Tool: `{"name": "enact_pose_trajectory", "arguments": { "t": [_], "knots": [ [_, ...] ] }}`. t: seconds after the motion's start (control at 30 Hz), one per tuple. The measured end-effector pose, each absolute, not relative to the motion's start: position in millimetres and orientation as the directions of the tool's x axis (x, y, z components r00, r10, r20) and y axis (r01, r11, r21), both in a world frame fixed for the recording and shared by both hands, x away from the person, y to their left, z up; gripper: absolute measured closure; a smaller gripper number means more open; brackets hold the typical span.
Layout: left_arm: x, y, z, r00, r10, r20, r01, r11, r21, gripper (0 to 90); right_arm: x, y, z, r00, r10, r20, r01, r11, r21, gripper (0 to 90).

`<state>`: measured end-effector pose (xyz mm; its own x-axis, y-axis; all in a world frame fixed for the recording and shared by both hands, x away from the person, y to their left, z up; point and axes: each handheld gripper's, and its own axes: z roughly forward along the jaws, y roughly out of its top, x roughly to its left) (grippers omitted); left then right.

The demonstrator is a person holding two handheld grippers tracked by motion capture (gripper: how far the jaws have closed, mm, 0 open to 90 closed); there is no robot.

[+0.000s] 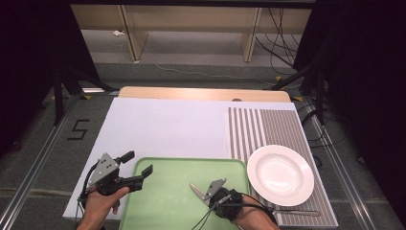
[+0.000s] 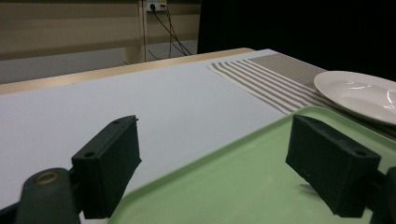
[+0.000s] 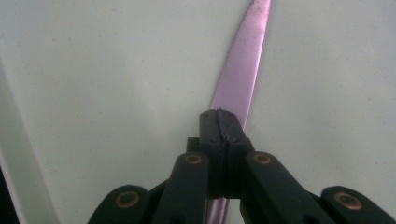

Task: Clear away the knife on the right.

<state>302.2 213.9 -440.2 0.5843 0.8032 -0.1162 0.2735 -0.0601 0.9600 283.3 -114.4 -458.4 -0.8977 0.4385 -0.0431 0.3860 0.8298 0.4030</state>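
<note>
Forearms come in at the bottom of the high view, each hand carrying a gripper. On the left, the left gripper [image 1: 139, 168] hangs over the near-left corner of the green tray [image 1: 167, 211], fingers spread wide with nothing between them. Right of it, the right gripper [image 1: 203, 194] sits low over the tray's middle, and a knife [image 1: 196, 191] pokes out past it, blade pointing up-left. Beside the tray a white plate [image 1: 280, 175] rests on a striped placemat [image 1: 268, 129]; another piece of cutlery [image 1: 297, 212] lies near the placemat's front edge. A white sheet [image 1: 163, 127] covers most of the counter.

Seen from the left gripper view, the two black fingers [image 2: 108, 168] stand well apart over the tray's rim [image 2: 261, 135], and the plate [image 2: 364, 93] shows at the right.

Looking along the right gripper view, the fingers [image 3: 219, 130] are pressed together on the knife [image 3: 243, 65], gripping it where the blade meets the handle, while the blade lies flat against the tray floor [image 3: 93, 93].

Judging by its look, the knife is stiff, thin, light metal with a slick polished face, so it may pivot or slide in a narrow pinch. A hold on the handle, nearer its balance, would likely be steadier than on the blade.
</note>
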Motion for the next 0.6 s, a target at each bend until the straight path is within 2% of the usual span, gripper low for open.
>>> {"name": "enact_pose_trajectory", "arguments": {
  "t": [0.17,0.37,0.6],
  "knots": [
    [302.1,214.0,-440.2,0.585,0.803,-0.117,0.274,-0.06,0.96,16.5,286.9,-119.3,-458.4,-0.888,0.459,-0.022,0.414,0.82,0.396,90.0],
    [302.0,213.9,-440.0,0.586,0.802,-0.116,0.272,-0.059,0.96,16.5,287.1,-118.8,-460.2,-0.888,0.458,-0.049,0.41,0.834,0.371,90.0],
    [301.6,213.9,-439.7,0.586,0.803,-0.114,0.271,-0.061,0.961,16.5,294.2,-131.4,-459.2,-0.866,0.498,-0.051,0.449,0.818,0.358,90.0]
  ]
}}
